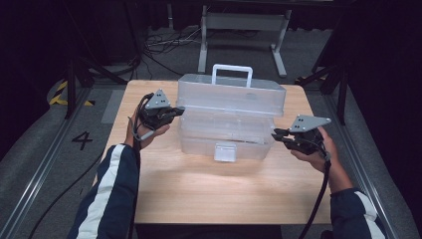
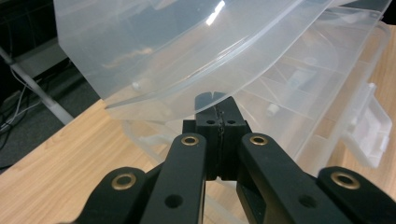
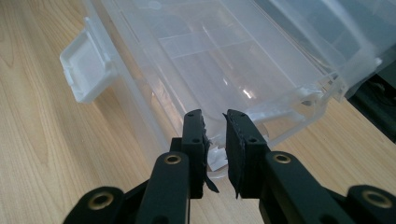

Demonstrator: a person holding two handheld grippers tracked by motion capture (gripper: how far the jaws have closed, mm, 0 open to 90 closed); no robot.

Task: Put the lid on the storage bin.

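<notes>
a clear plastic toolbox [image 1: 226,122] stands in the middle of the wooden table [image 1: 209,189], its white handle [image 1: 232,73] up at the back and its white latch [image 1: 225,152] hanging on the front wall, facing the person. the lid [image 1: 231,94] is raised off the lower tub and sits tilted above it, so a gap shows along the box's left end.

the left gripper [image 1: 175,112] is at the box's left end, level with the lid's edge. in the left gripper view its jaws are pressed together, the two black pads [image 2: 219,122] meeting with only a thin seam between them, and the lid's rim [image 2: 205,95] lies right at their tips; the rim seems nipped between them, though the frames do not settle it. the tub with its dividers lies beyond and below the tips.

the right gripper [image 1: 276,134] is at the box's right end, low, near the front corner of the tub. in the right gripper view its jaws stand slightly spread, a narrow slot between the pads [image 3: 239,135], and the tub's corner edge [image 3: 280,112] lies just ahead of the tips, near but not pinched. a small pale bit of plastic shows low in the slot; whether it touches either pad i cannot tell. the latch lies well off to the left of these jaws on the box's front wall.
</notes>
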